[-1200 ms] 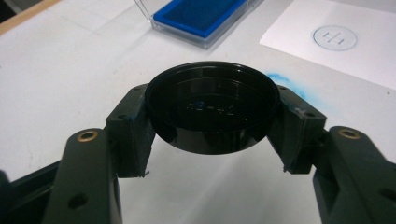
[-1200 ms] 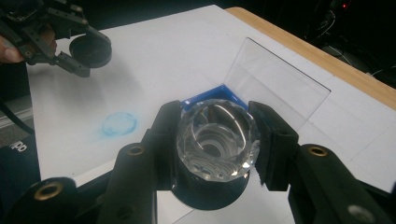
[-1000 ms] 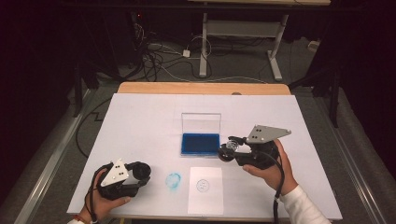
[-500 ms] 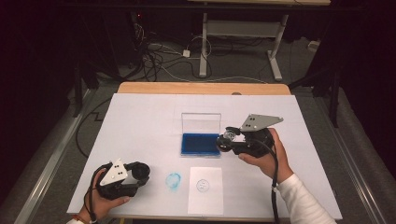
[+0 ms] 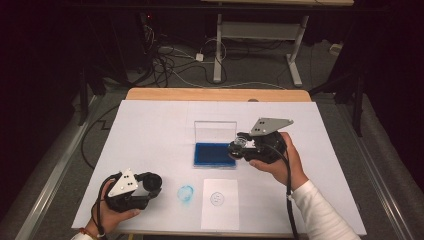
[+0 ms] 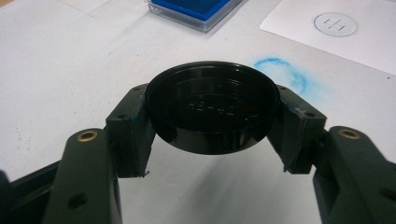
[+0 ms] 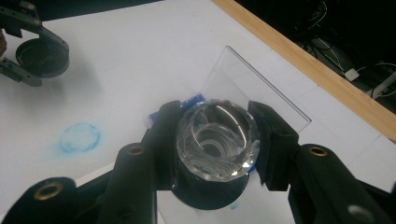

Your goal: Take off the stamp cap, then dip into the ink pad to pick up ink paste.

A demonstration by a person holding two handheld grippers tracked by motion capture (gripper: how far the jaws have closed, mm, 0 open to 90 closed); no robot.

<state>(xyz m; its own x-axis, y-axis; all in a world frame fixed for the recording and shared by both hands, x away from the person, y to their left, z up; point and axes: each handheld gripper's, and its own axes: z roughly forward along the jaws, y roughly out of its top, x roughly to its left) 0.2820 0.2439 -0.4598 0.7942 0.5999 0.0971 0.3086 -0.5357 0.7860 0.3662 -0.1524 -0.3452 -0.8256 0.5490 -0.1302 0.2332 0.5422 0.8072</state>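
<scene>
My right gripper (image 5: 237,149) is shut on a stamp with a faceted clear knob (image 7: 217,140) and a black base. It hovers at the right edge of the blue ink pad (image 5: 212,154), whose clear lid (image 5: 215,131) stands up behind it. Near the table's front left, my left gripper (image 5: 150,183) is shut on a round black cap (image 6: 212,112) and rests low over the white table cover. A white sheet of paper (image 5: 220,202) with a round blue stamp print lies at the front centre.
A smudged blue ring of ink (image 5: 185,193) marks the white cover (image 5: 150,130) between the left gripper and the paper. The wooden table edge (image 5: 215,94) runs along the far side. Cables and a desk frame stand on the floor beyond.
My right gripper has carried the stamp a little left and away from the person, closer over the ink pad's right edge. The left gripper has stayed put.
</scene>
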